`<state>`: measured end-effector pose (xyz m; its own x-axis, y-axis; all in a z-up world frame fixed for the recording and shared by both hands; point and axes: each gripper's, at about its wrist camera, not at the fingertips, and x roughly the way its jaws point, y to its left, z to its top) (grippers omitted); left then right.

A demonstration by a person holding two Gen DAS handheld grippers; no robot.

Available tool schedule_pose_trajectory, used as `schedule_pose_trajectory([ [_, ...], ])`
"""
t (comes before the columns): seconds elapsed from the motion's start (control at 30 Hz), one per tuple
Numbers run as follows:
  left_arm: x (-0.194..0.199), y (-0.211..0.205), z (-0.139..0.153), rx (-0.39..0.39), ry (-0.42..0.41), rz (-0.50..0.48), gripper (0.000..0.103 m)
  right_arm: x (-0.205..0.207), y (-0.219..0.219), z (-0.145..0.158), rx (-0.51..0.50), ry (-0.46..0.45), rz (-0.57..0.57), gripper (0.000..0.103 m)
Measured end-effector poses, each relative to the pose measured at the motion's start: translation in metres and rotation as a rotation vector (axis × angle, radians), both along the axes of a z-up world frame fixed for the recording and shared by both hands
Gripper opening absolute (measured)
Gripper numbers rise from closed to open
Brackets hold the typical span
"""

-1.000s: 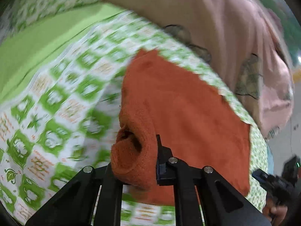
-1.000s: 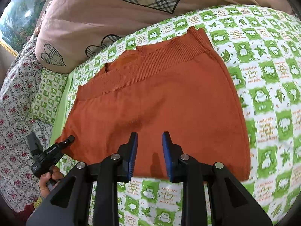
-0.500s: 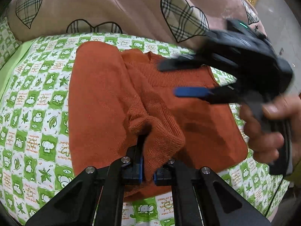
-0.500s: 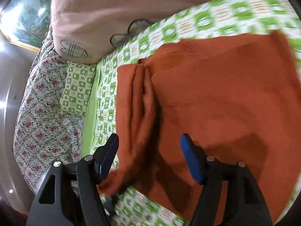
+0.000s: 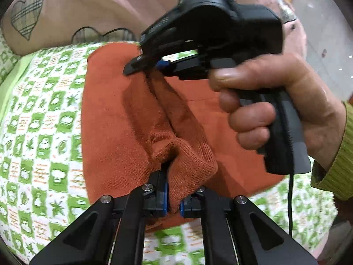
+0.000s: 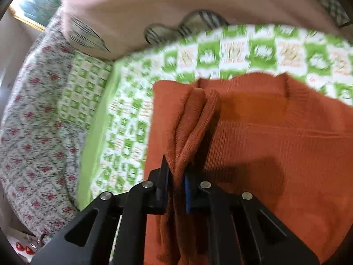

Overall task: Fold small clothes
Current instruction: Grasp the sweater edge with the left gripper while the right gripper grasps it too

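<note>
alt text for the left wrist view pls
The left gripper is shut on the ribbed cuff of an orange knit sweater lying on a green checked sheet. Beyond it, the right gripper, held in a hand, pinches the same sleeve.

I count one orange knit garment (image 5: 114, 137), two grippers, left (image 5: 173, 205) and right (image 6: 176, 184), one pink heart-print pillow (image 5: 92, 8), one green-checked sheet (image 5: 42, 110)
</note>
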<state>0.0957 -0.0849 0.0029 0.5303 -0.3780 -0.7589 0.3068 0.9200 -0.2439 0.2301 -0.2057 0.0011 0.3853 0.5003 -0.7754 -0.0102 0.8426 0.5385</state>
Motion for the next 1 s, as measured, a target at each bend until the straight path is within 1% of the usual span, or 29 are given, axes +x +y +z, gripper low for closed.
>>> schedule_pose_trajectory([
  [0.1,-0.007,-0.021,0.013,-0.064,-0.023,-0.08,0.005,-0.025,-0.032,0.027,0.024,-0.057,-0.032,0.012],
  [0.2,-0.011,-0.05,0.015,-0.101,-0.022,-0.149,0.005,-0.047,-0.068,0.041,0.013,-0.091,-0.071,0.012],
  [0.27,-0.012,-0.071,0.011,-0.116,-0.005,-0.185,0.005,-0.063,-0.096,0.042,-0.033,-0.089,-0.105,0.012],
  [0.3,-0.013,-0.081,0.007,-0.121,0.0,-0.204,0.005,-0.066,-0.102,0.04,-0.045,-0.082,-0.12,0.012],
  [0.4,-0.013,-0.104,-0.005,-0.124,0.022,-0.249,0.005,-0.084,-0.137,0.028,-0.049,-0.057,-0.179,0.012],
  [0.43,-0.012,-0.109,-0.008,-0.126,0.031,-0.257,0.005,-0.089,-0.146,0.023,-0.064,-0.051,-0.189,0.012],
  [0.5,-0.01,-0.117,-0.015,-0.142,0.06,-0.265,0.005,-0.094,-0.154,0.018,-0.077,-0.045,-0.196,0.012],
  [0.57,-0.008,-0.12,-0.016,-0.156,0.069,-0.266,0.005,-0.098,-0.163,0.015,-0.083,-0.045,-0.203,0.012],
  [0.63,-0.005,-0.124,-0.014,-0.166,0.06,-0.267,0.005,-0.102,-0.168,0.021,-0.082,-0.071,-0.206,0.012],
  [0.7,-0.004,-0.131,-0.014,-0.163,0.059,-0.269,0.006,-0.104,-0.17,0.025,-0.103,-0.097,-0.199,0.012],
  [0.77,0.0,-0.142,-0.019,-0.143,0.068,-0.269,0.006,-0.103,-0.175,0.019,-0.126,-0.085,-0.194,0.012],
  [0.83,0.0,-0.148,-0.03,-0.125,0.091,-0.265,0.006,-0.101,-0.178,0.01,-0.155,-0.062,-0.188,0.012],
  [0.9,0.004,-0.156,-0.038,-0.108,0.112,-0.259,0.007,-0.099,-0.185,-0.003,-0.15,-0.029,-0.196,0.012],
  [0.97,0.006,-0.157,-0.04,-0.107,0.126,-0.248,0.008,-0.101,-0.188,-0.008,-0.148,-0.02,-0.192,0.012],
  [1.0,0.006,-0.156,-0.04,-0.109,0.133,-0.241,0.011,-0.102,-0.189,-0.009,-0.144,-0.02,-0.19,0.014],
])
